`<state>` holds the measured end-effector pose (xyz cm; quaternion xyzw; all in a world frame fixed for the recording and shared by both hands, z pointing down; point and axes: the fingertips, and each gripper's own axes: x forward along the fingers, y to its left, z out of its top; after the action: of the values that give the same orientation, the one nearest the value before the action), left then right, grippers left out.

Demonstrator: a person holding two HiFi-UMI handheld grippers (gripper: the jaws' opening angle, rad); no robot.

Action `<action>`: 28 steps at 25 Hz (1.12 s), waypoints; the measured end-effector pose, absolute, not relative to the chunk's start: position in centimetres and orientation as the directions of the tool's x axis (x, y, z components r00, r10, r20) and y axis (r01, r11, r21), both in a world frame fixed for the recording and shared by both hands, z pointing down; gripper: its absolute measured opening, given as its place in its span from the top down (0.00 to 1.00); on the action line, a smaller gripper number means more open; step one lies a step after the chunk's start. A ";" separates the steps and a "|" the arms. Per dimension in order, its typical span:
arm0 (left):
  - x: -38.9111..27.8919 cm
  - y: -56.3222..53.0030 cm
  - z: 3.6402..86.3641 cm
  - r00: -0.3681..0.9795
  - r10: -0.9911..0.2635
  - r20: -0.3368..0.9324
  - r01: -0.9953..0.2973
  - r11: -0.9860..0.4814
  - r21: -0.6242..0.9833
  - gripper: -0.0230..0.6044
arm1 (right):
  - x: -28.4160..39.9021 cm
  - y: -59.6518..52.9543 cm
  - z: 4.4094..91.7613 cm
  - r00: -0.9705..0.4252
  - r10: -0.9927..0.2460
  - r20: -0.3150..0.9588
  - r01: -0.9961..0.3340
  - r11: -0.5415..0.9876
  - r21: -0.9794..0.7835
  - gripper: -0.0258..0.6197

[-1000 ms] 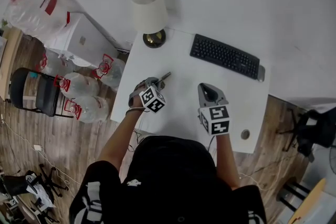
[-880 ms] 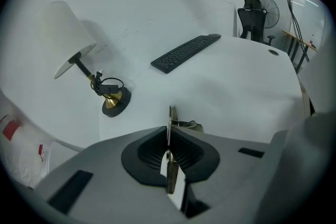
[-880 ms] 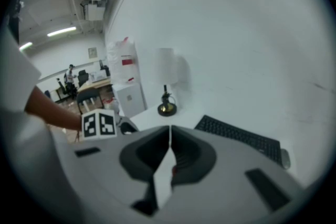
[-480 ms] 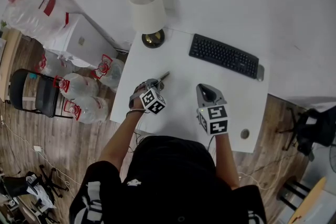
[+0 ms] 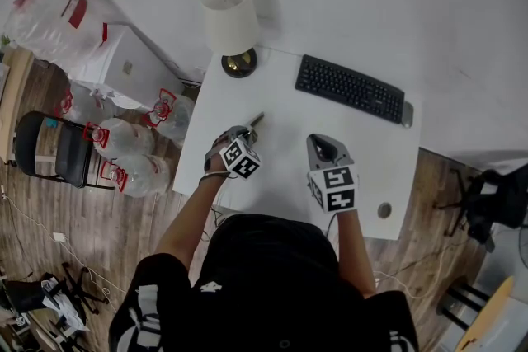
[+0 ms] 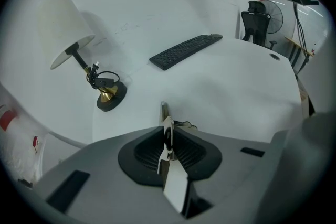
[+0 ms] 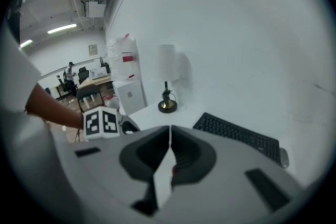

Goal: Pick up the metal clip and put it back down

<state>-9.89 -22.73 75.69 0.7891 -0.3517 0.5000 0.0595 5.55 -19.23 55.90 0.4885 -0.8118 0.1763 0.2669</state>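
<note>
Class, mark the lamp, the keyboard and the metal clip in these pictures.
lamp [image 5: 228,12]: head view, on its shade.
keyboard [image 5: 350,88]: head view, middle of its keys.
metal clip [image 6: 164,112]: left gripper view, near its free end.

White rectangular tabletop [image 5: 280,177], black flat keyboard [image 5: 351,88], cream fabric lampshade [image 5: 228,12] — silver metal clip [image 5: 256,121], black-and-white patterned marker cube [image 5: 242,157].

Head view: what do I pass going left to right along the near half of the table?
Left tongs, whose jaws have just been opening with the metal clip between them → right tongs → round hole.
</note>
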 end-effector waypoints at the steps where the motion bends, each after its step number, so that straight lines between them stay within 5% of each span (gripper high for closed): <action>1: -9.9 -22.7 75.8 0.250 -0.494 0.833 -0.615 -0.745 -0.257 0.85 | 5.5 -19.2 55.9 -0.380 -0.699 0.606 -0.887 0.461 -0.024 0.91; 16: -9.8 -21.4 76.9 0.292 -0.429 0.855 -0.642 -0.750 -0.157 0.65 | 5.4 -19.1 56.2 -0.386 -0.688 0.614 -0.881 0.473 -0.023 0.91; 28: -9.6 -21.3 76.4 0.319 -0.414 0.852 -0.655 -0.747 -0.118 0.63 | 5.7 -18.9 56.2 -0.378 -0.691 0.616 -0.885 0.466 -0.021 0.91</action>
<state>-9.59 -21.32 76.39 0.8024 -0.3329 0.4791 0.1255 5.75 -18.93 56.23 0.4858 -0.8111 0.1767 0.2737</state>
